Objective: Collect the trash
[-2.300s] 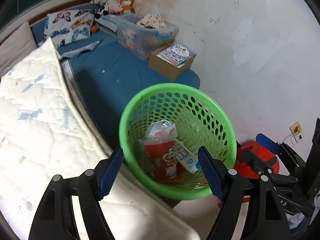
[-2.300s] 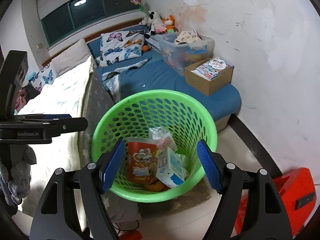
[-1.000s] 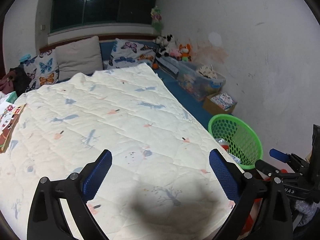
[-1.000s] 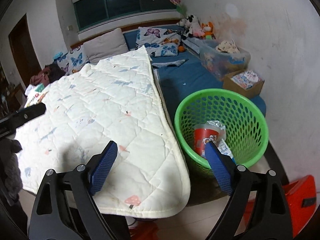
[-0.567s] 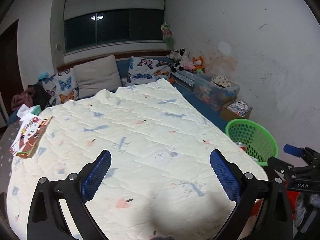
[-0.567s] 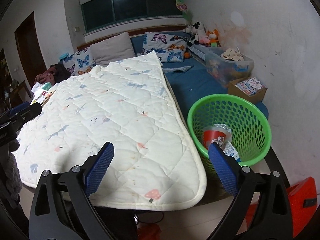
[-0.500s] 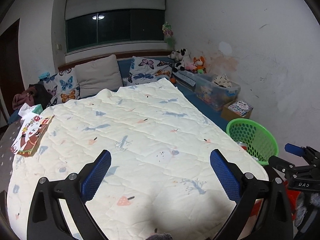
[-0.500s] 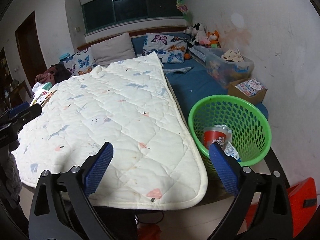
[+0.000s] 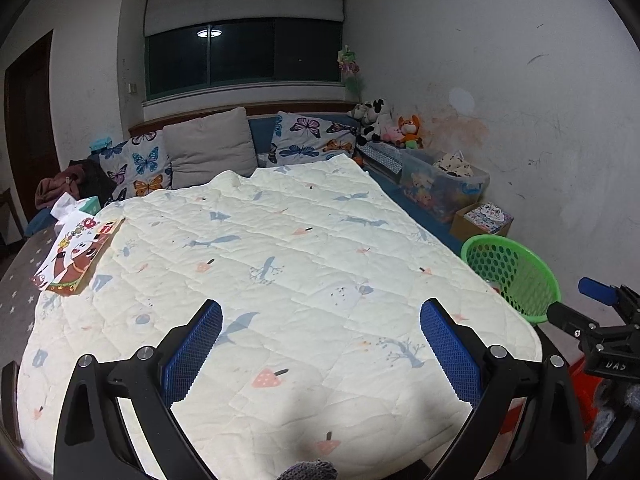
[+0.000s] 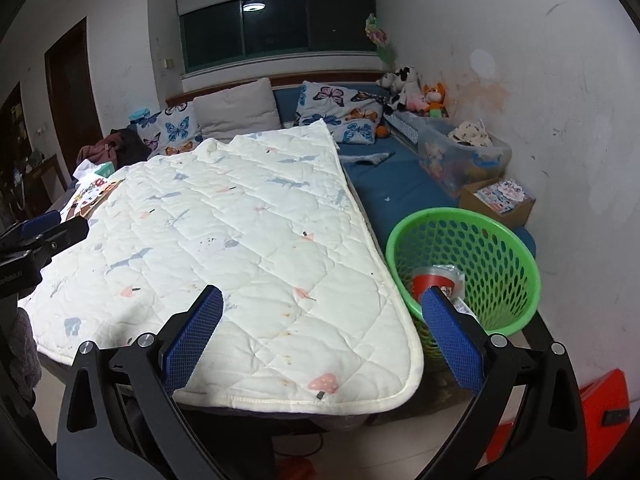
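Beside quilt (image 10: pixel 248 240) | basket (image 10: pixel 500 240) right of empty right gripper (image 10: pixel 320 332)

The bed (image 9: pixel 404 196) has a blue sheet and carries a cream quilt (image 9: pixel 280 280) printed with small birds and mushrooms, spread over most of it. A cartoon-printed box (image 9: pixel 76 256) lies at the quilt's left edge. Butterfly pillows (image 9: pixel 140 168) and a grey pillow (image 9: pixel 208 144) lean at the head. On the blue strip by the wall sit a clear bin (image 10: pixel 460 152) and a cardboard box (image 10: pixel 500 198).
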`<state>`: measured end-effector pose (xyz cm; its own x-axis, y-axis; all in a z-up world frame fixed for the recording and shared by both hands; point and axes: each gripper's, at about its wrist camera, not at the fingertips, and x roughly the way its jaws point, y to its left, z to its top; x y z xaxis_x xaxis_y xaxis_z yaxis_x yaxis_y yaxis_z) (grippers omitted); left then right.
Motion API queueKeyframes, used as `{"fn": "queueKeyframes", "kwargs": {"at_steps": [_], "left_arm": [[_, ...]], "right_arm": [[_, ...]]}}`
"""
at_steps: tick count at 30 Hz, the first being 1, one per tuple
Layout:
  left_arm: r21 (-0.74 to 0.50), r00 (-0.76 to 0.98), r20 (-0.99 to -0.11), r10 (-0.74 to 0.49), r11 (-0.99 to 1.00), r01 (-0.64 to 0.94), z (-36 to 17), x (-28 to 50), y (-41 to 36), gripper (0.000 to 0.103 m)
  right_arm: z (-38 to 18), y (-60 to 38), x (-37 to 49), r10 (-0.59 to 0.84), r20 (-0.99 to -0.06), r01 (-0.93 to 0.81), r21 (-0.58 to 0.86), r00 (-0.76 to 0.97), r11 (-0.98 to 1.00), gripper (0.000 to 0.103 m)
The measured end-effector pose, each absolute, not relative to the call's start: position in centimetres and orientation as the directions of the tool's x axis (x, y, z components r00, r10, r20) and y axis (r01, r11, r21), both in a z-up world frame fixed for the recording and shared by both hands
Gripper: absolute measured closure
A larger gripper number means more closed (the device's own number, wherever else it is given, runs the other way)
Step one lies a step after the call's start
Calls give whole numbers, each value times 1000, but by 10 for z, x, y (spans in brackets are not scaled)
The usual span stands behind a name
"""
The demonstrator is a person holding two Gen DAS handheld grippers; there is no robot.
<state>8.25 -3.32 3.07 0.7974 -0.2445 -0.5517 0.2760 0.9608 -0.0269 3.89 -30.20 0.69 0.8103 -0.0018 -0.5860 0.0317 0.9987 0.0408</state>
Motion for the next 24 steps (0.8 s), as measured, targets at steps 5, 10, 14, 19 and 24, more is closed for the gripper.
{"fn": "queueKeyframes", "kwargs": {"at_steps": [5, 10, 14, 19, 24], "left_arm": [[-34, 798, -553, -240, 963, 266, 28, 78, -28, 7], [-28, 799, -553, -237, 964, 266, 27, 77, -28, 7], [-30, 793, -561, -238, 963, 267, 26, 77, -29, 7], [-25, 792, -563, -237, 962, 270, 26, 76, -32, 7], [-23, 794, -560, -234, 963, 268, 26, 76, -33, 7]], "right_arm": [[6, -301, 38, 3, -586, 27, 42, 810, 999, 4], [5, -298, 36, 6, -586, 21, 40, 810, 999, 4], [5, -299, 36, 6, -587, 22, 40, 809, 999, 4], [4, -299, 34, 3, -586, 27, 42, 810, 999, 4], [4, -298, 35, 9, -590, 22, 45, 807, 999, 4]]}}
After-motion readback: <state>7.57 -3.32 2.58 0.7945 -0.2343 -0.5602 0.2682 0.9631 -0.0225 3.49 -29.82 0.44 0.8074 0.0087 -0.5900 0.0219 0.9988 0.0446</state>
